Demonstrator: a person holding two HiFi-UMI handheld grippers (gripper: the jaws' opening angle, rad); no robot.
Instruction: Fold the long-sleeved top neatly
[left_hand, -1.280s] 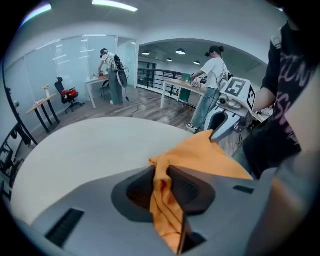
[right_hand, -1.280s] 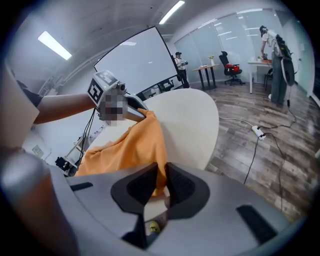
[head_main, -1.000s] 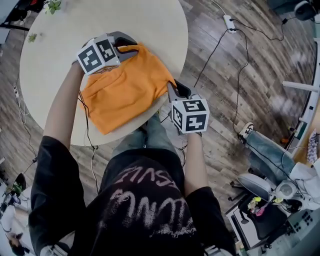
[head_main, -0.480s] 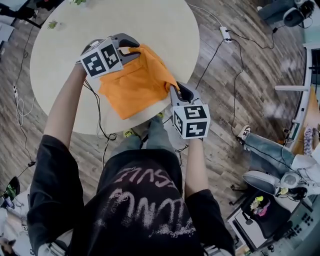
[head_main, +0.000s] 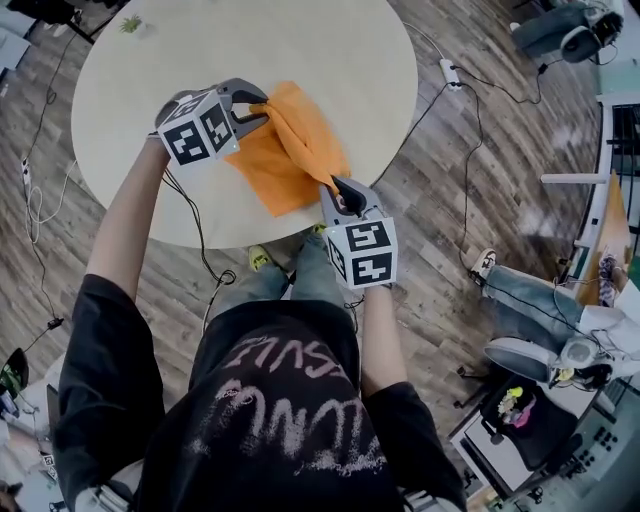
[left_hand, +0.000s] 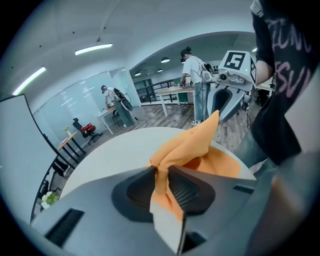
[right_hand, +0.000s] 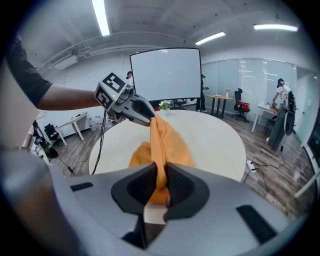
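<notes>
Left gripper (head_main: 262, 108), right gripper (head_main: 338, 186) each clamped on edge of orange top (head_main: 285, 165); edge lifted taut above round table (head_main: 330, 50), likely for folding over.

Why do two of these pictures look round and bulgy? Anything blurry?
Left gripper view: a wide-angle lens bends the room into a dark-cornered circle; the close foreground is soft, the orange top fairly sharp. Right gripper view: same curving, and the ceiling lights glare white. Head view: milder bending, even light, no glare.
</notes>
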